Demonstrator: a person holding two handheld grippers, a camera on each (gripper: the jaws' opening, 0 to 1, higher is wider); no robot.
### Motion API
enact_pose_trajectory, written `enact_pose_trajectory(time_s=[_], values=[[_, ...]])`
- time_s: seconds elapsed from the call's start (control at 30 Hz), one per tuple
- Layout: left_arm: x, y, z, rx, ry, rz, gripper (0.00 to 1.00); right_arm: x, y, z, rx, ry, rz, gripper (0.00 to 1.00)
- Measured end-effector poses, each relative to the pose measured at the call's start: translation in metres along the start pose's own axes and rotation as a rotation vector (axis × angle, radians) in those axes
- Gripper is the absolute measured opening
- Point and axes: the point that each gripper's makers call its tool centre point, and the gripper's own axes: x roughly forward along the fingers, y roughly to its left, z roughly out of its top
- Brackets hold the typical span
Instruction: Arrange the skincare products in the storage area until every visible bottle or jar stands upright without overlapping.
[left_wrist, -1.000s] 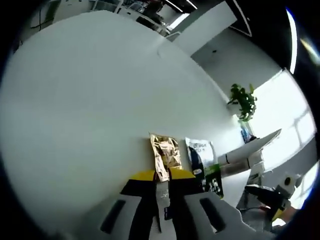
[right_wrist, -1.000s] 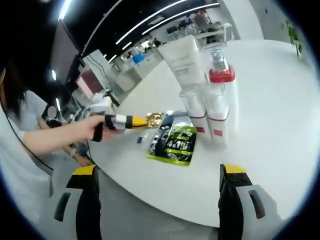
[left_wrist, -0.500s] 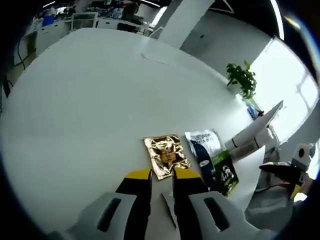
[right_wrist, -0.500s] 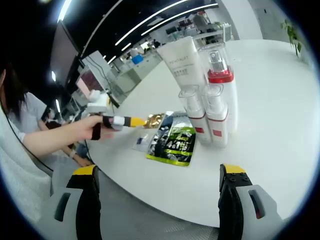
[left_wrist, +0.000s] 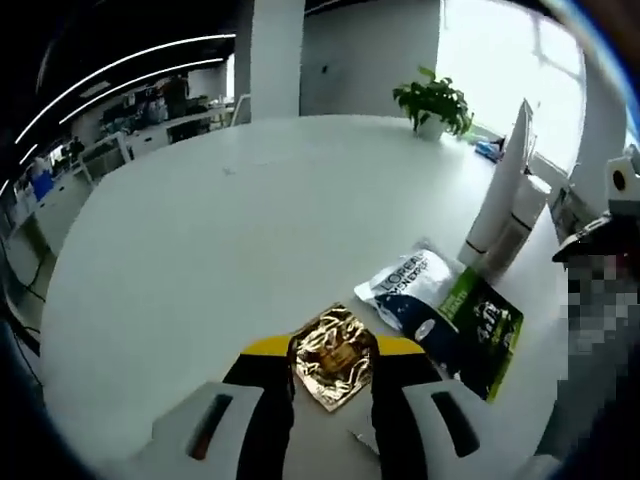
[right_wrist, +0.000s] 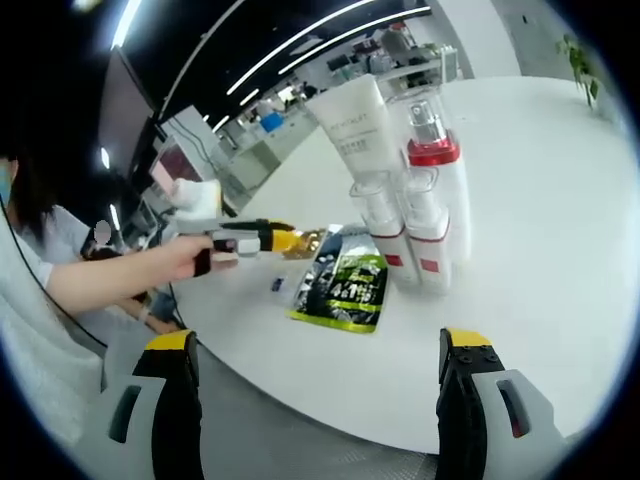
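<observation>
In the left gripper view my left gripper (left_wrist: 333, 372) is shut on a gold sachet (left_wrist: 333, 355), which sits turned cornerwise between the yellow jaw tips just above the white table (left_wrist: 200, 220). The right gripper view has that same gold sachet (right_wrist: 307, 240) at the left gripper's tip, beside a dark and green sachet (right_wrist: 350, 285). A white tube (right_wrist: 355, 120), a pump bottle with a red collar (right_wrist: 432, 150) and two small clear-capped bottles (right_wrist: 378, 215) stand upright together. My right gripper (right_wrist: 318, 340) is open, off the table's near edge.
A white-blue sachet (left_wrist: 415, 290) and a green sachet (left_wrist: 480, 325) lie overlapping near the upright tube (left_wrist: 505, 180). A potted plant (left_wrist: 432, 100) stands at the far table edge. A person's arm (right_wrist: 110, 275) reaches in from the left. A small blue item (right_wrist: 277, 285) lies near the sachets.
The left view has swung round and the gold sachet now sits turned and deeper between the jaws, which stand wider. The right gripper has stayed still and open.
</observation>
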Motion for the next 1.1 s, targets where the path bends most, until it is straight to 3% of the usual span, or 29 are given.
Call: enact_pose_trajectory(time_s=[0.2,0.83,0.9,1.1], values=[[0.005,0.002,-0.016,0.020,0.057,0.011,0.27,0.000,-0.001,0.001,0.009,-0.005,-0.003,0.99],[0.002,-0.008,-0.015,0.058,0.049,-0.026,0.31,0.001,0.001,-0.001,0.008,0.003,-0.002,0.99],[0.002,-0.009,-0.015,0.051,0.046,-0.024,0.35,0.001,0.000,-0.001,0.006,0.002,-0.002,0.99],[-0.004,-0.011,-0.002,0.033,0.006,-0.019,0.37,0.001,0.001,-0.001,0.002,0.004,-0.001,0.99]])
